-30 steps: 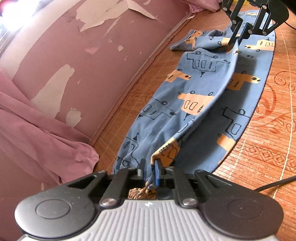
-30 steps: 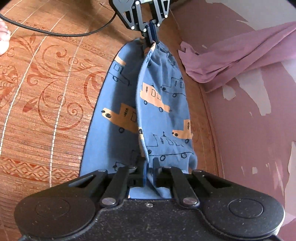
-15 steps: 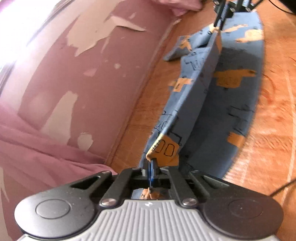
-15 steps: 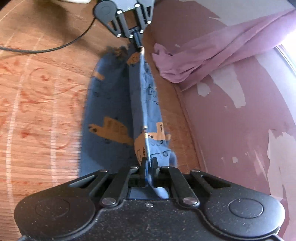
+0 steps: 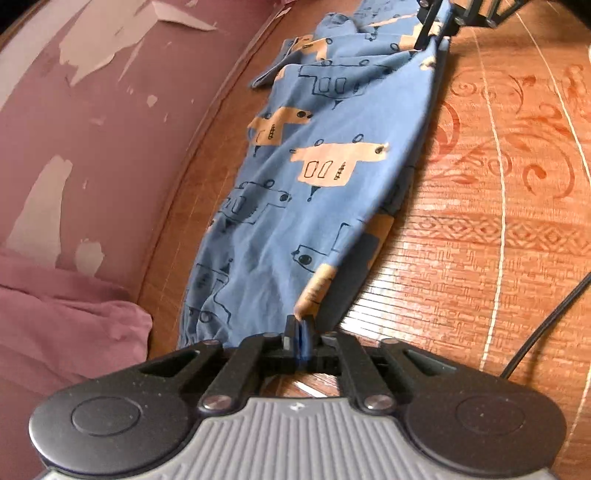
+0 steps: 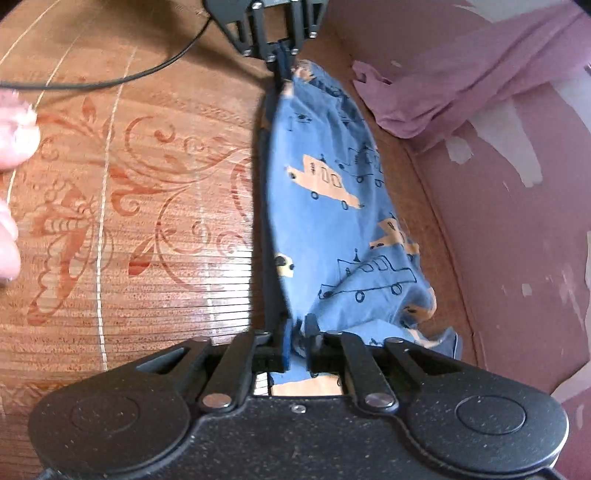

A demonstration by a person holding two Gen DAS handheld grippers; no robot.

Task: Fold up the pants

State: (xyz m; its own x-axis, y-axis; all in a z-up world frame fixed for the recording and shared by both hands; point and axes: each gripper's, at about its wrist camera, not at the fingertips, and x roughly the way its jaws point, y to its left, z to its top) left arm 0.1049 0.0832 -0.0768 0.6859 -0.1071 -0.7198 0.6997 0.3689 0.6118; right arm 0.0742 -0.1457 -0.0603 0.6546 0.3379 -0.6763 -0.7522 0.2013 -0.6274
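Note:
Blue pants point(image 5: 314, 192) printed with orange and outlined cars lie stretched along a patterned bamboo mat. My left gripper point(image 5: 301, 326) is shut on one end of the upper leg's edge, near the camera. At the far end of that view, my right gripper point(image 5: 437, 31) pinches the other end. In the right wrist view the pants point(image 6: 332, 206) run from my right gripper point(image 6: 297, 334), shut on the fabric, up to my left gripper point(image 6: 282, 55). The held edge is lifted and taut over the mat side of the pants.
A maroon wall with peeling paint point(image 5: 92, 122) borders the mat on one side. Crumpled pink cloth point(image 5: 55, 325) lies by the wall, also seen as pink cloth point(image 6: 443, 92). A black cable point(image 6: 110, 83) crosses the mat point(image 6: 129, 221). A person's hand point(image 6: 11, 147) shows at the left edge.
Both grippers carried the lifted leg edge over from the wall side toward the mat side, so the upper leg now covers the lower one. Both stayed shut on the fabric.

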